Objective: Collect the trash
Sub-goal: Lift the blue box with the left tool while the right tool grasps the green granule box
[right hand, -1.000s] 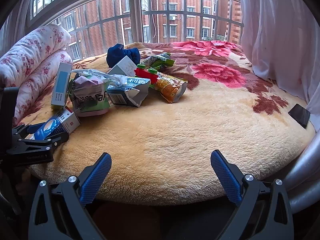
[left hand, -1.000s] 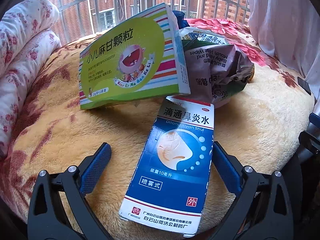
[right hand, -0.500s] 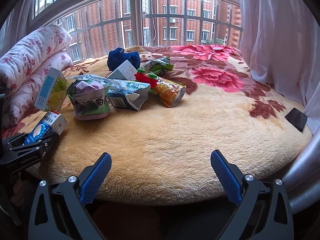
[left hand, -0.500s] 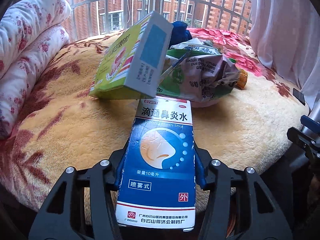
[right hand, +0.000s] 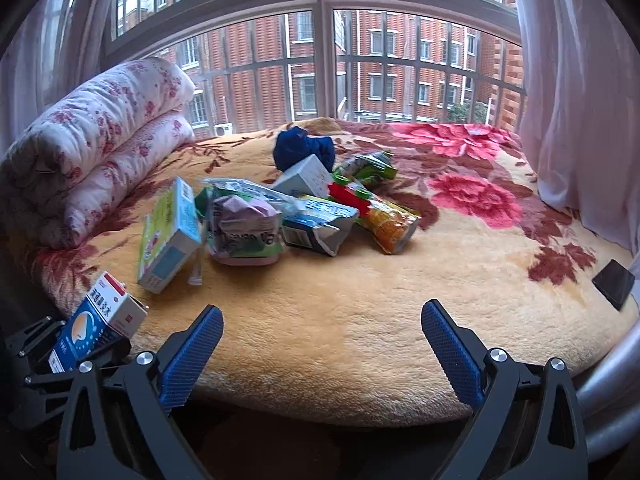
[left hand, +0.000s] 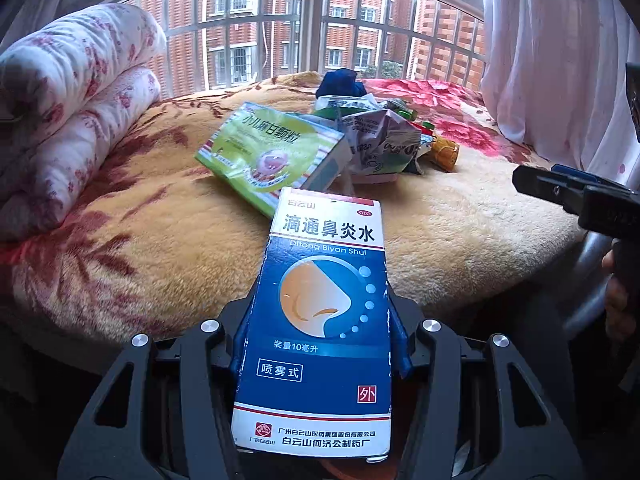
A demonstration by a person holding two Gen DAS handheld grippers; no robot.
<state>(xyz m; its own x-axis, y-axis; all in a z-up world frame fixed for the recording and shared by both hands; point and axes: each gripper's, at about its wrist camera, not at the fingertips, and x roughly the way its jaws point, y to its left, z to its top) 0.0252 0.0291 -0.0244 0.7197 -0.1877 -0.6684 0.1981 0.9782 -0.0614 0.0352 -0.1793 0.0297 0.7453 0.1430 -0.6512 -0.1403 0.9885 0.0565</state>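
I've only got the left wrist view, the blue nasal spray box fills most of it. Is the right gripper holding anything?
Observer: No. The right gripper is open with nothing between its fingers, hovering over bare blanket at the bed's near edge.

Operator: Is there anything on the bed's right side that I can't see?

Observer: A dark phone lies flat near the right edge, by the curtain.

Operator: What's behind the crumpled wipes packet?

Observer: An orange juice pouch with a red top and green caps, lying beside a torn silver-lined blue pouch.

Operator: And my box, is it clear of the bed?

Observer: The nasal spray box sits in the left gripper, out past the blanket's edge.
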